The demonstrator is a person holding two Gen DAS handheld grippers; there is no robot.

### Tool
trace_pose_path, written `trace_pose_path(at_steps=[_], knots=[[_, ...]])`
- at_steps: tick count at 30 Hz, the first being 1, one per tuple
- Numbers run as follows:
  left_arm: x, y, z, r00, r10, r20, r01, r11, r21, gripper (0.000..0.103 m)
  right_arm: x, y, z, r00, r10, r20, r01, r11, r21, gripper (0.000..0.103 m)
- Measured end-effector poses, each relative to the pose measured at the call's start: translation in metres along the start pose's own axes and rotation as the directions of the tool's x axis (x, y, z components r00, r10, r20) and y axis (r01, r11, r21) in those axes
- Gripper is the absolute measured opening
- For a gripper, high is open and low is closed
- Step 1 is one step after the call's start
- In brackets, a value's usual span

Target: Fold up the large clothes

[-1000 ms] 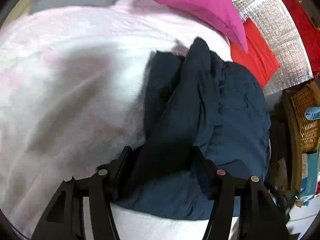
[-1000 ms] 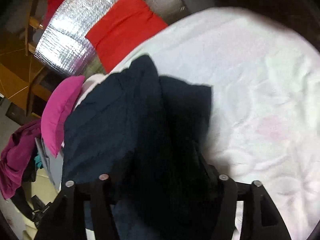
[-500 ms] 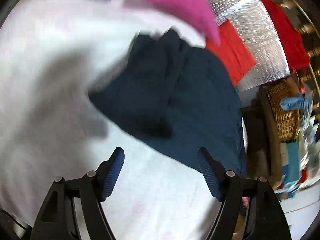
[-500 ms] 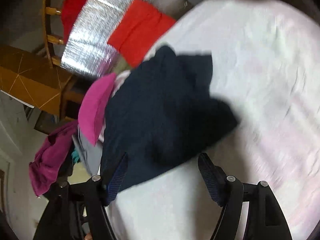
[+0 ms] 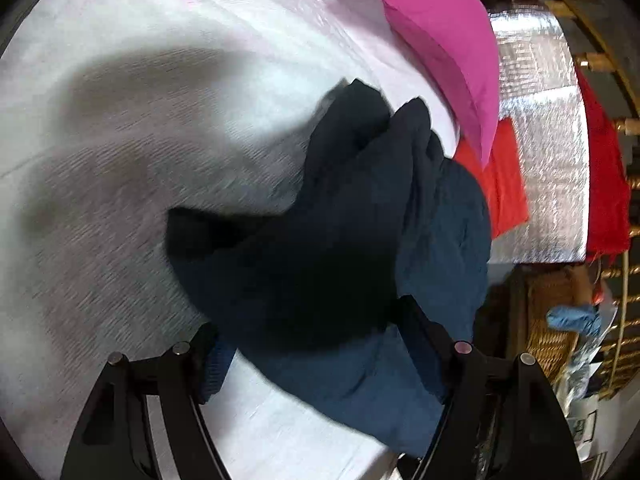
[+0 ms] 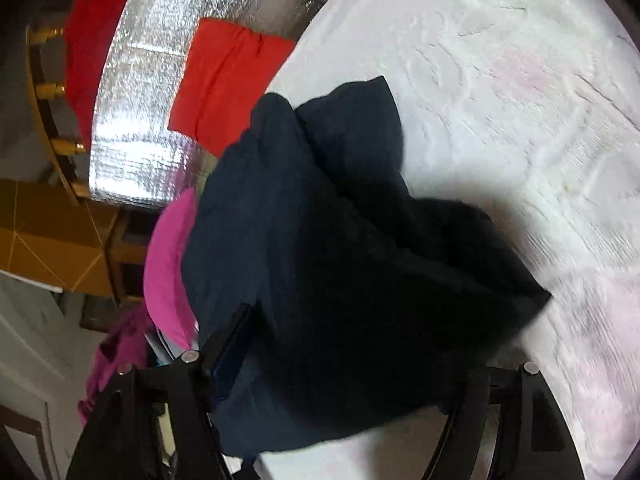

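Observation:
A dark navy garment (image 5: 340, 240) lies bunched in a heap on the white bed cover (image 5: 140, 120), near its edge. My left gripper (image 5: 312, 332) is low over the heap's near side. Its jaws stand wide, with loose cloth bulging between them and draped over the right finger. In the right wrist view the same garment (image 6: 340, 260) fills the middle, on the cover (image 6: 520, 80). My right gripper (image 6: 344, 360) reaches into it with its jaws opening. Cloth sits between the fingers and hides the right one. No pad presses on the cloth.
A pink pillow (image 5: 440, 40) lies at the far edge of the bed. Beyond it are a red cloth (image 5: 504, 184) on a silver foil mat (image 5: 540, 120) and a wicker basket (image 5: 552, 320). A magenta garment (image 6: 116, 352) hangs off to the left.
A second ago both grippers held folds of the garment. They let go and drew back, and the cloth dropped onto the bed. Now both have sunk into the heap again, jaws wider.

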State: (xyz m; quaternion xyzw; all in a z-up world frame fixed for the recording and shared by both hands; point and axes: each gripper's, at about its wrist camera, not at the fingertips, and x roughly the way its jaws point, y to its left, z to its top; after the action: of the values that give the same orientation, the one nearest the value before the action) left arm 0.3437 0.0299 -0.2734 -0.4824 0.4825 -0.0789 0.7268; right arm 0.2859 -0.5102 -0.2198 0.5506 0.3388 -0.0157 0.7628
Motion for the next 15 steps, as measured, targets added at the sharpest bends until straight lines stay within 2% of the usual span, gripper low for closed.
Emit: trace_pose_path(at_steps=[3, 5, 6, 7, 8, 11, 13, 15], knots=[[0.003, 0.001, -0.001, 0.999, -0.042, 0.023, 0.043, 0.999, -0.029, 0.075, 0.006, 0.000, 0.005, 0.999, 0.027, 0.020, -0.028, 0.999, 0.022, 0.082], [0.005, 0.001, -0.001, 0.998, -0.042, 0.044, 0.044, 0.999, -0.025, 0.063, 0.004, -0.004, 0.008, 0.998, 0.055, 0.039, -0.057, 0.997, 0.058, 0.081], [0.006, 0.001, -0.001, 0.998, -0.037, 0.046, 0.038, 0.999, -0.019, 0.059, 0.004, -0.008, 0.009, 0.997, 0.068, 0.044, -0.071, 0.994, 0.081, 0.077], [0.007, 0.002, -0.003, 0.998, -0.038, 0.048, 0.039, 0.999, -0.017, 0.056, 0.005, -0.008, 0.008, 0.997, 0.067, 0.047, -0.072, 0.993, 0.093, 0.062], [0.007, 0.001, -0.003, 0.998, -0.041, 0.051, 0.041, 0.999, -0.013, 0.054, 0.008, -0.011, 0.009, 0.998, 0.044, 0.040, -0.048, 0.994, 0.097, 0.057], [0.007, -0.006, -0.004, 0.997, -0.037, 0.066, 0.035, 0.999, 0.030, 0.041, 0.012, -0.009, 0.009, 0.999, 0.042, 0.030, -0.045, 0.994, 0.098, 0.052], [0.006, -0.012, -0.006, 0.997, -0.034, 0.074, 0.029, 0.998, 0.055, 0.033, 0.008, 0.002, 0.004, 0.999, 0.005, 0.043, -0.006, 1.000, 0.030, 0.045], [0.004, -0.010, 0.000, 0.996, -0.037, 0.082, 0.031, 0.997, 0.067, 0.028, 0.006, 0.011, 0.003, 0.999, 0.000, 0.055, 0.000, 1.000, -0.002, 0.039]])
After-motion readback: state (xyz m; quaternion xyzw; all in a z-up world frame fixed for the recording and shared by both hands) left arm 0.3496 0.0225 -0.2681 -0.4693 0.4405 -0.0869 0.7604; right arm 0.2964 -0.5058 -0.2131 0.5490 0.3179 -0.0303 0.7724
